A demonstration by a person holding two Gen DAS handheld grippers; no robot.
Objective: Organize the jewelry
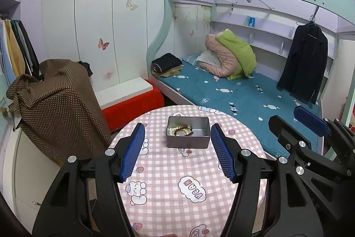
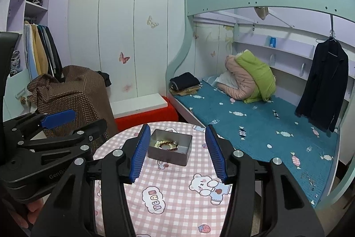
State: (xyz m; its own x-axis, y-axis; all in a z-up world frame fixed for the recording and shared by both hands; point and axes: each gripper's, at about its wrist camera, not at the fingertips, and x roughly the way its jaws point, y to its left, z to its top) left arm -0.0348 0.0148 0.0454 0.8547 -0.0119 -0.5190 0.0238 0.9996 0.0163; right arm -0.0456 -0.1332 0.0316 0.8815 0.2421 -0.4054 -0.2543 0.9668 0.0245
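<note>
A small grey metal tin stands toward the far side of a round table with a pink checked cloth. Inside it lie a dark red bead bracelet and a pale bead bracelet. My left gripper hovers open, short of the tin, with nothing between its blue pads. To its right, my right gripper is likewise open and empty, held above the table and pointing at the tin.
A bunk bed with a teal cover runs along the table's far right, a dark jacket hanging from it. A brown dotted cloth covers a bulky object at left. A red bench sits behind the table. A hand holds the left gripper.
</note>
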